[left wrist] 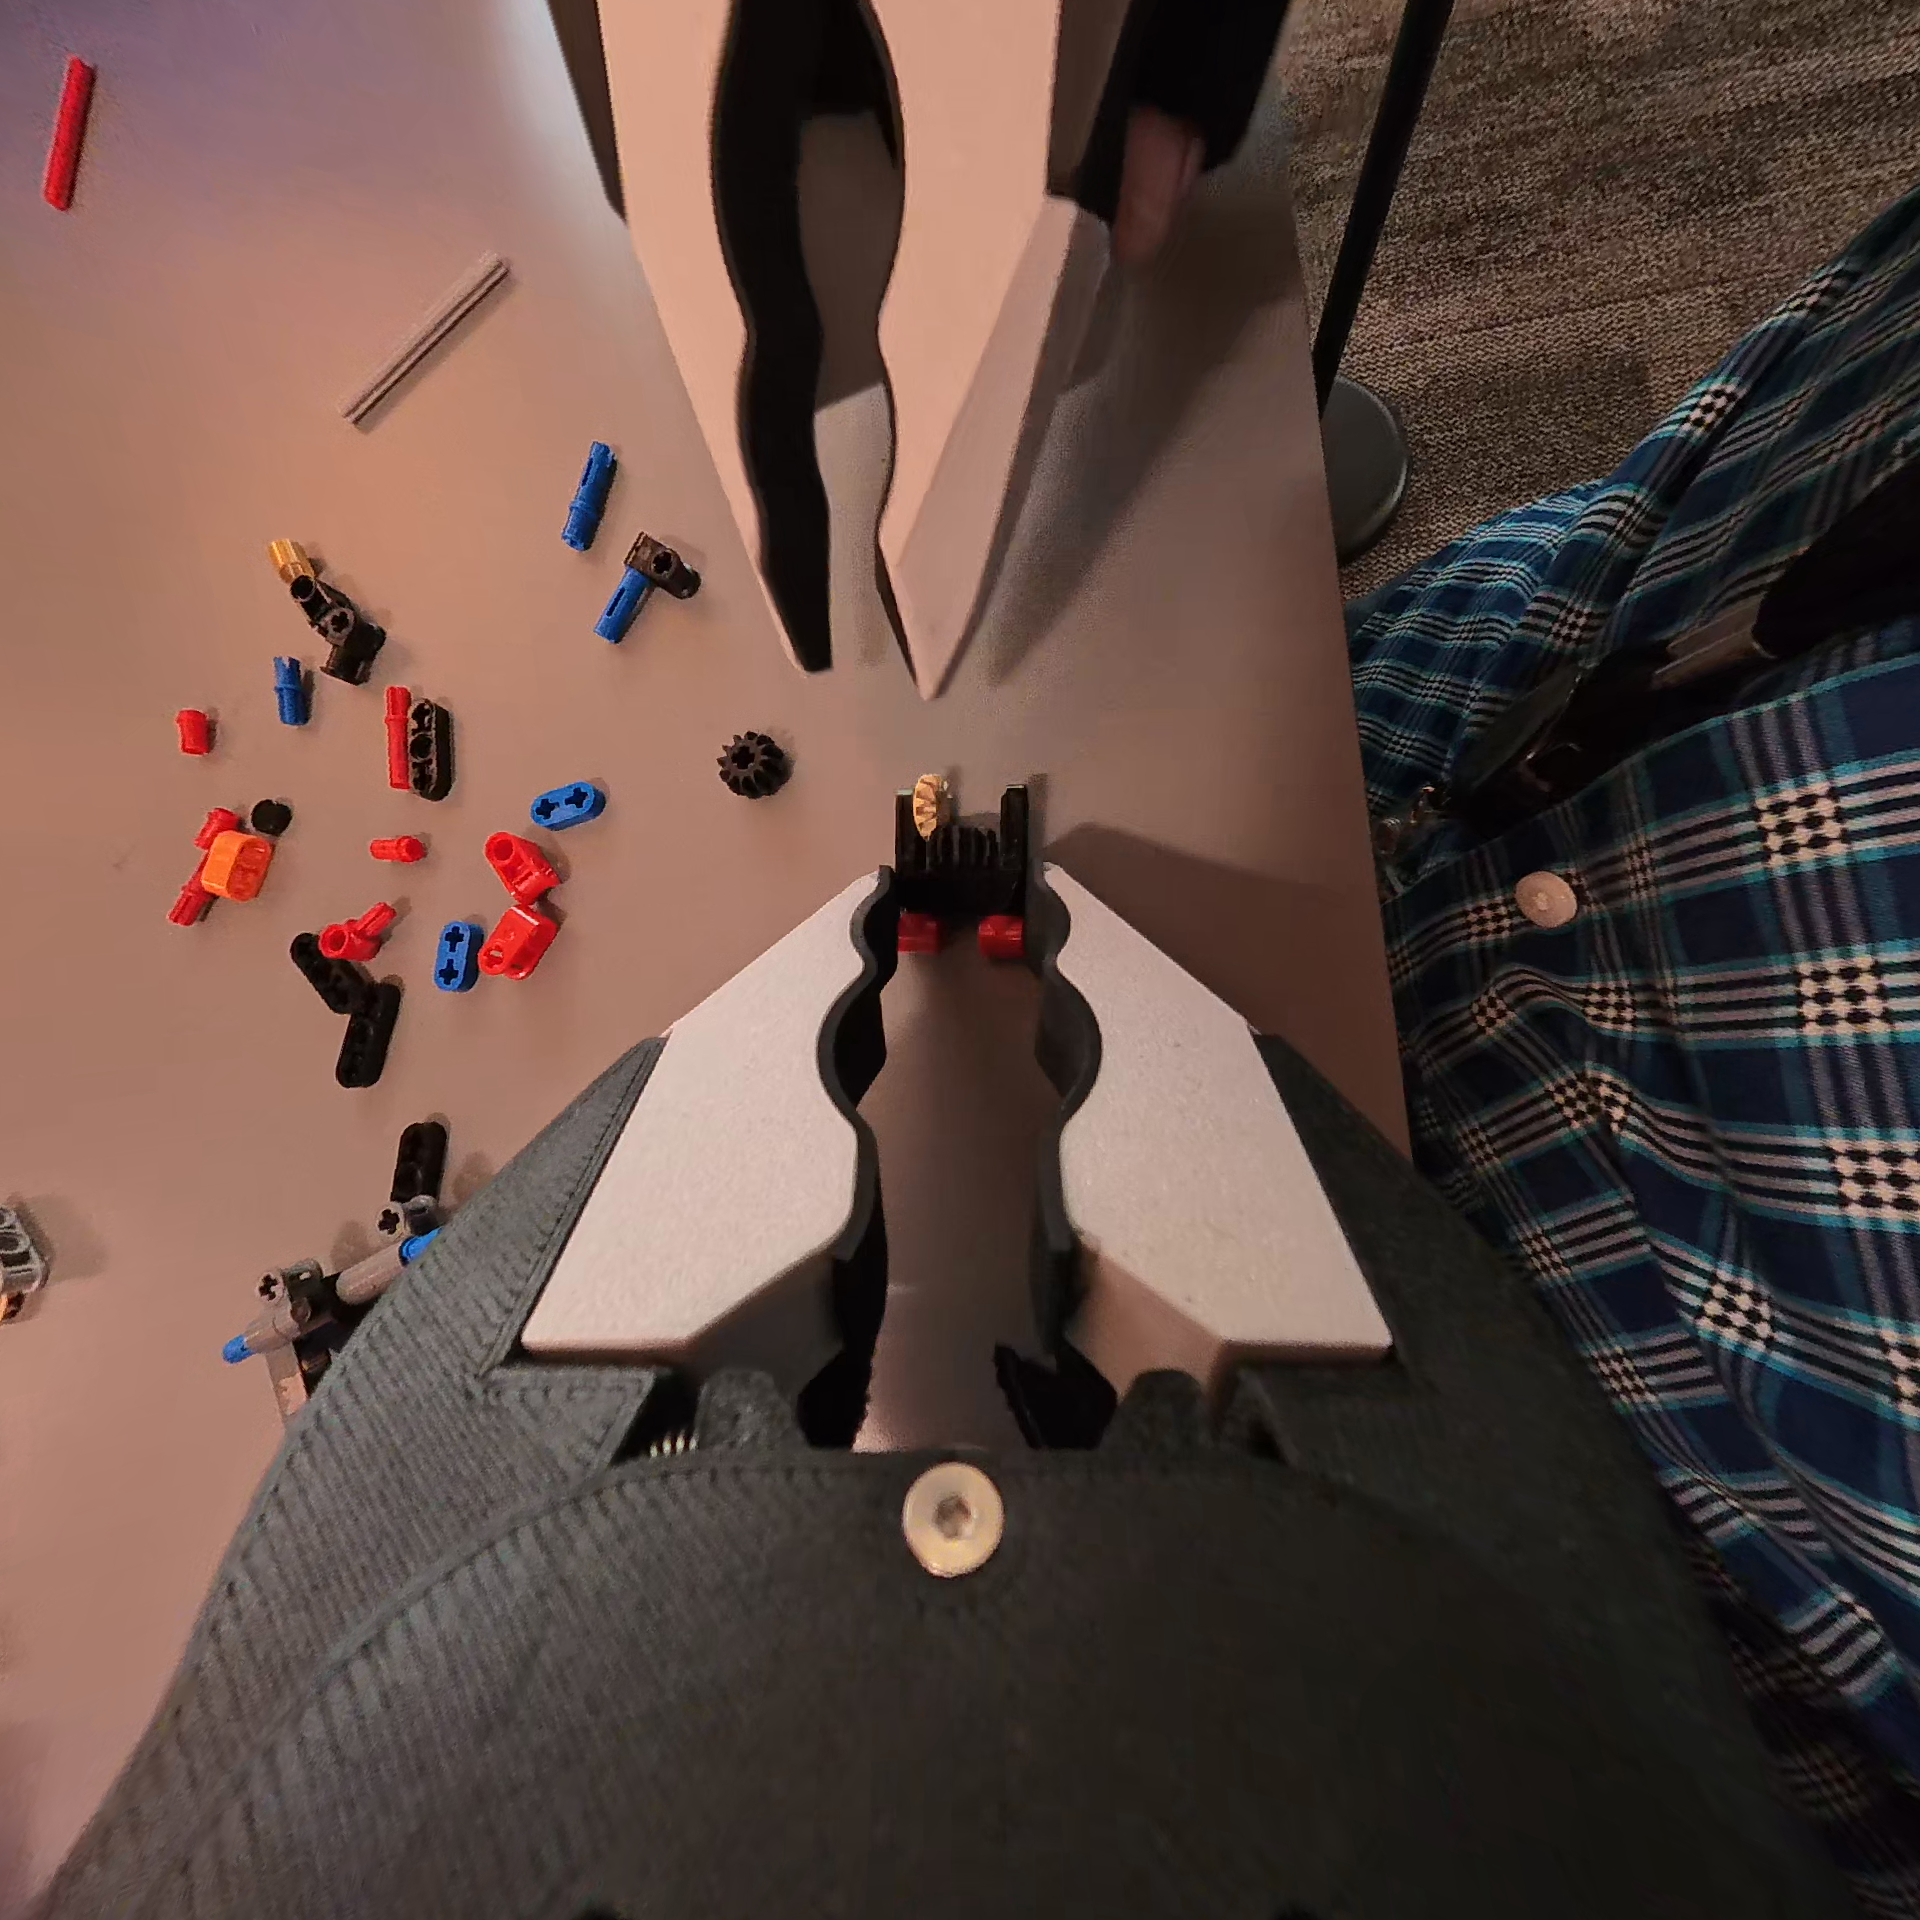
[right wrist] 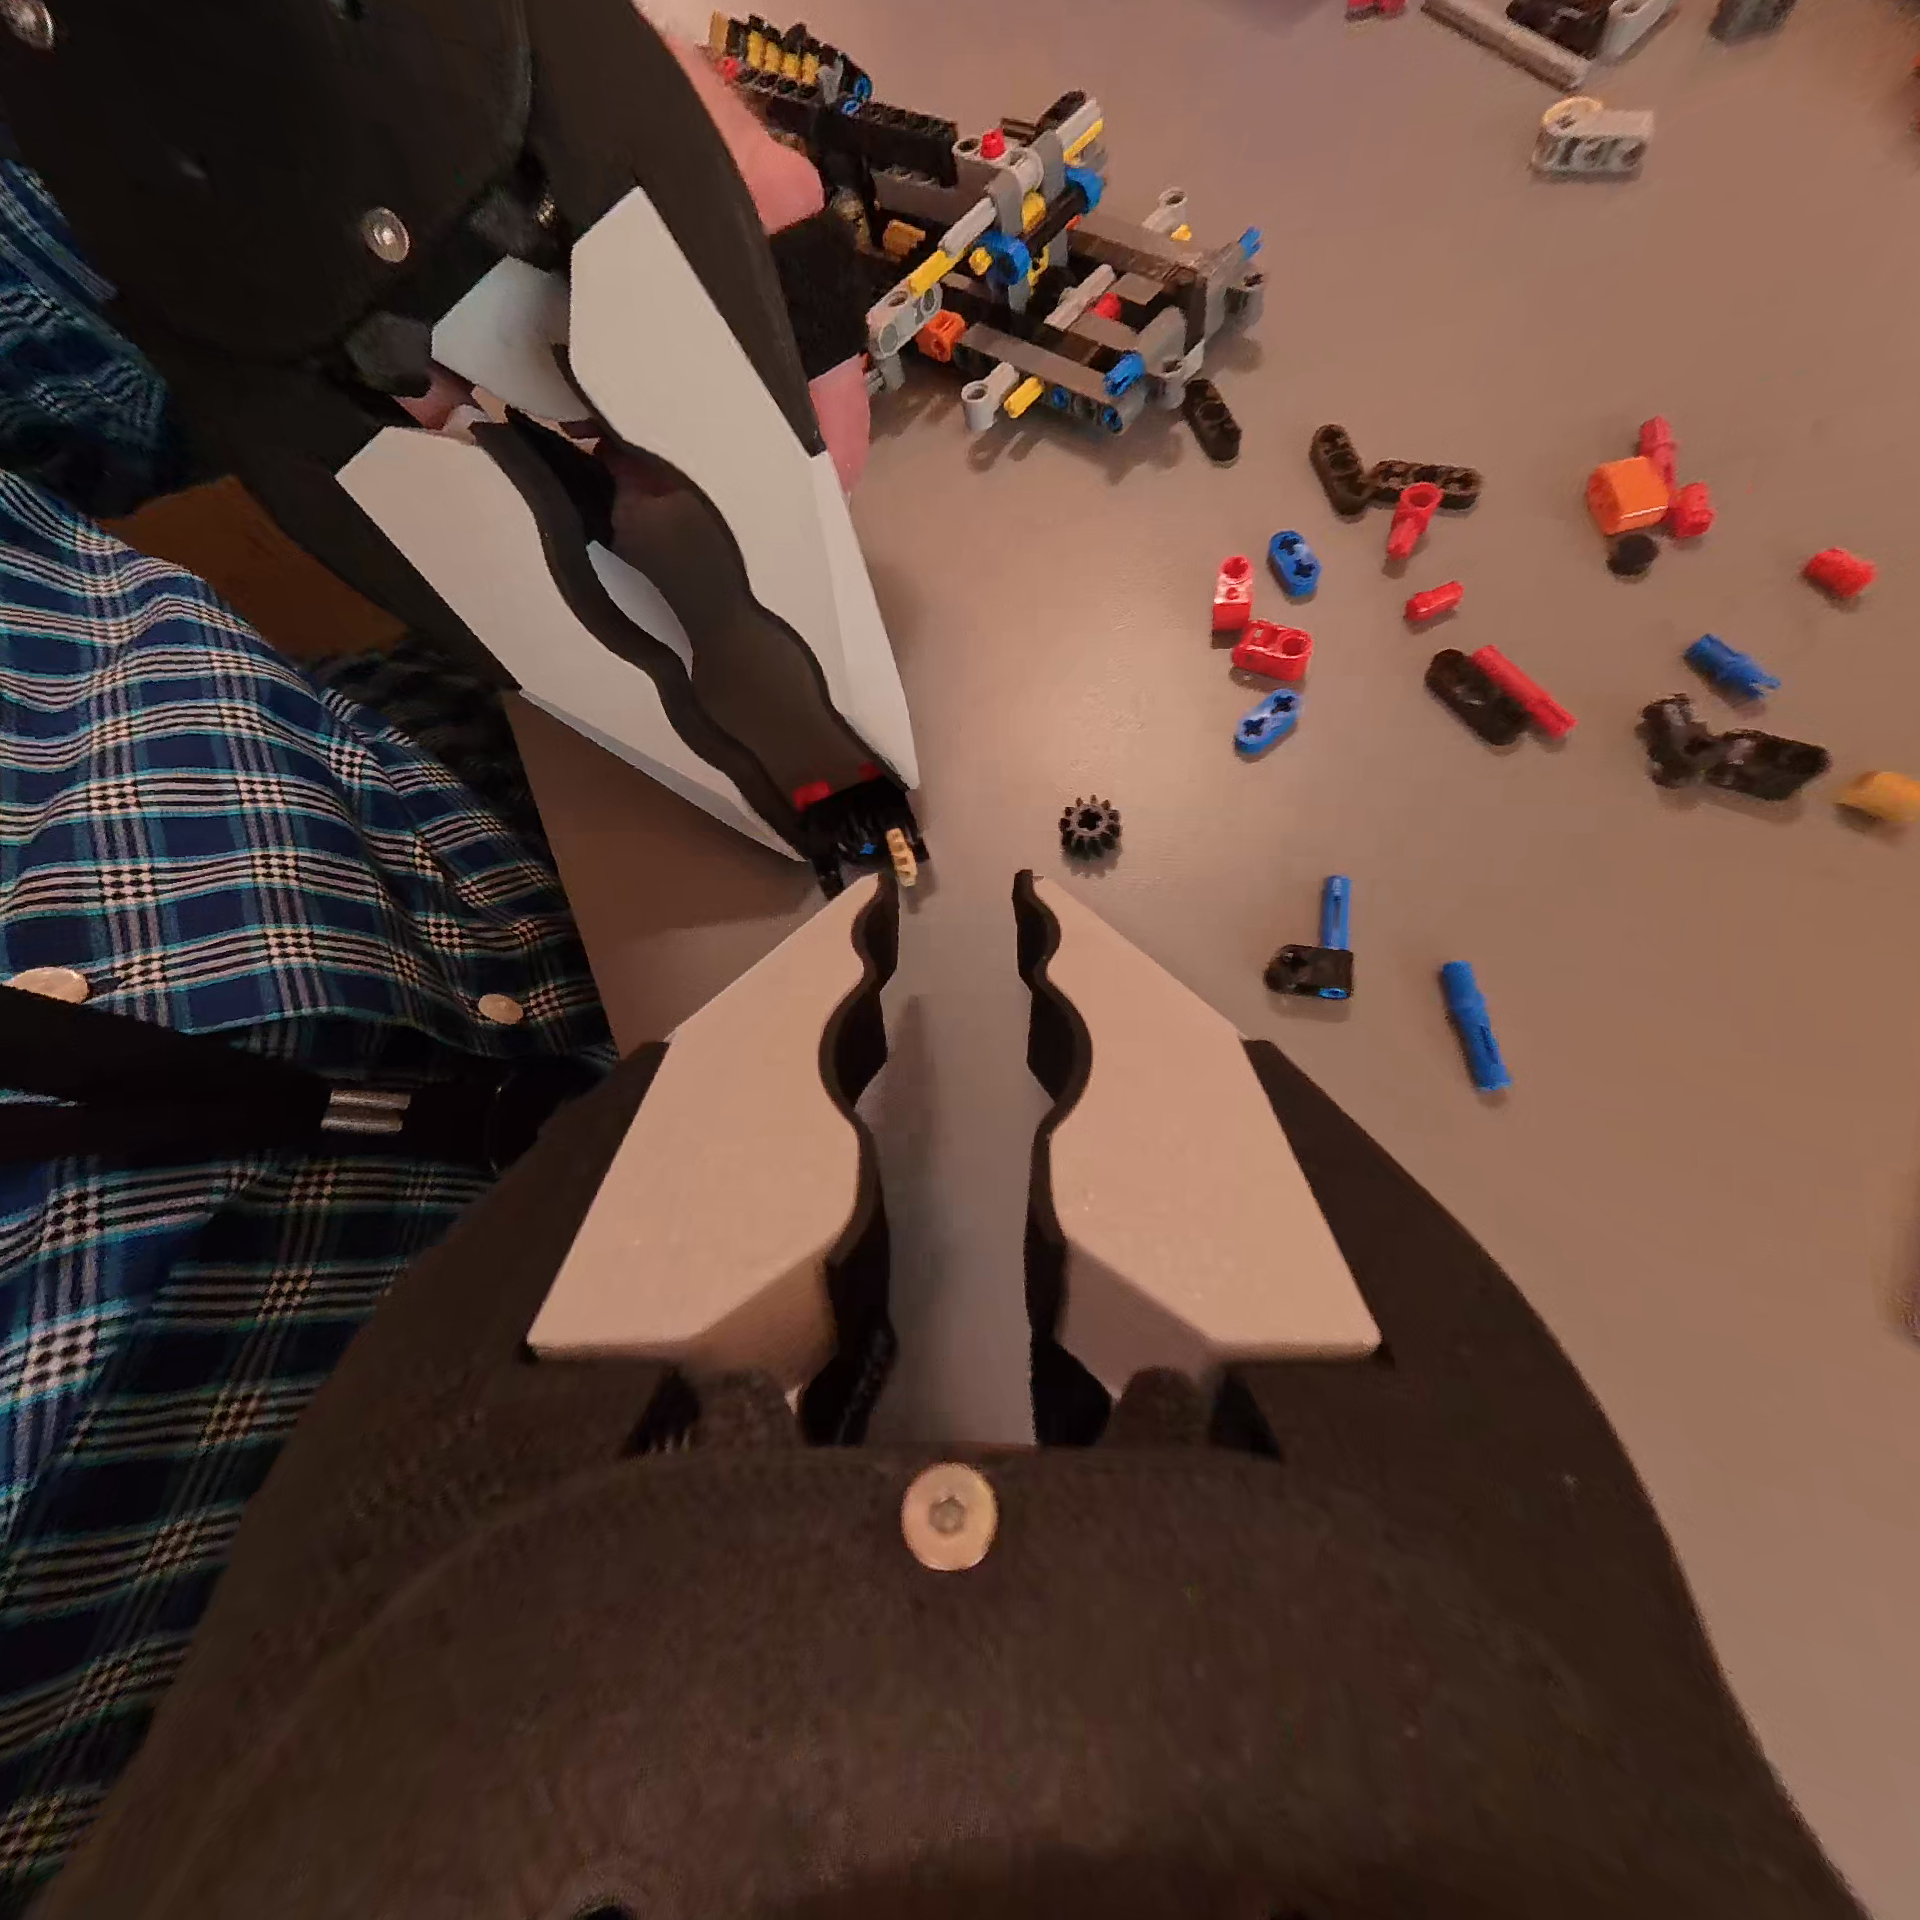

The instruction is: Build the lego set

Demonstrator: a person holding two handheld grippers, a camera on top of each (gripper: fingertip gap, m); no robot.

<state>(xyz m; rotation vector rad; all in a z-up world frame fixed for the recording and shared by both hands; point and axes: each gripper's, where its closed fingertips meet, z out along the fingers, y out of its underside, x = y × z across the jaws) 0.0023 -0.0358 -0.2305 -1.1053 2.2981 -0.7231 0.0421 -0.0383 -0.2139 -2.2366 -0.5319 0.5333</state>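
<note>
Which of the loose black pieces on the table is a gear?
The small black gear, lying alone near the right tool; it is round and toothed, the others are beams and connectors.

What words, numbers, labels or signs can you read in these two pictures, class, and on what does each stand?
None: no readable writing shows in either view. The loose lego pieces, the partly built model, the table and both grippers' bodies bear no legible text.
</note>
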